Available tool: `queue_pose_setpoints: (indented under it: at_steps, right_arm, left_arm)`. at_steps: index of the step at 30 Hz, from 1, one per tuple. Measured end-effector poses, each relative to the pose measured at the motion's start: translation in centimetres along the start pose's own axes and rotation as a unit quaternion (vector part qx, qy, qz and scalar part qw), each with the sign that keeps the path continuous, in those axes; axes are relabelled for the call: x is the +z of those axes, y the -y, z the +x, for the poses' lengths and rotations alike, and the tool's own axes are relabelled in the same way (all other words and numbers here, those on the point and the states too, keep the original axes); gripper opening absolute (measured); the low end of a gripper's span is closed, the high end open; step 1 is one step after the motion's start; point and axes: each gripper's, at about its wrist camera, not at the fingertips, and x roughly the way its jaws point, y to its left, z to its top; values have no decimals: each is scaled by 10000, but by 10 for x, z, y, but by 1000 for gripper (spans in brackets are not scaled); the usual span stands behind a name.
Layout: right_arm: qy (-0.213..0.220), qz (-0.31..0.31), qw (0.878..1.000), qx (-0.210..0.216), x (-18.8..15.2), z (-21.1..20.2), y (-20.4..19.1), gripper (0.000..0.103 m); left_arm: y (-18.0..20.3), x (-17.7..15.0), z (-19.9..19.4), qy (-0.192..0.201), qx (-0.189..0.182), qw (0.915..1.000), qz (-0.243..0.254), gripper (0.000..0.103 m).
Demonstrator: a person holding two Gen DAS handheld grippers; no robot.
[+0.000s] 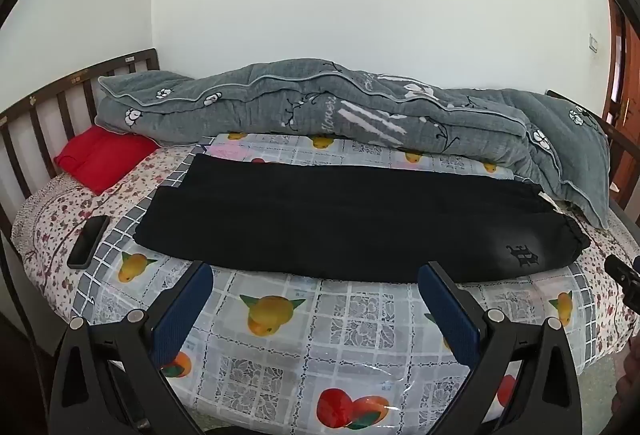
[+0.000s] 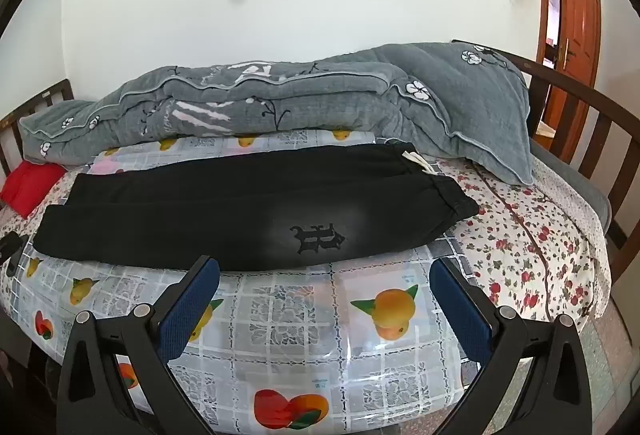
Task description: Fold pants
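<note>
Black pants (image 1: 344, 219) laid flat across mid-frame on fruit-print plastic sheet (image 1: 320, 323), waistband toward right. Left tongs (image 1: 315, 275) and right tongs (image 2: 325, 269) spread wide, empty, low centre. Grey quilt (image 1: 320, 107) behind; phone (image 1: 87, 241) at left.

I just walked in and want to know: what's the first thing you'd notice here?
The long black pants with a dark embroidered emblem lie flat across the plastic fruit-print sheet on the bed. Behind them, against the white wall, sits a rumpled grey flowered quilt. A small red pillow peeks out at the left by the headboard.
</note>
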Motion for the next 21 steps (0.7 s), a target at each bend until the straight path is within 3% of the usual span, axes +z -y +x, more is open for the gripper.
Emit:
queue_pose_setpoints:
  at_steps: [21]
  right_arm:
    - [31, -30, 10000, -42, 2, -3, 2, 103]
  left_arm:
    - [-3, 1, -3, 90, 15, 10000, -7, 103]
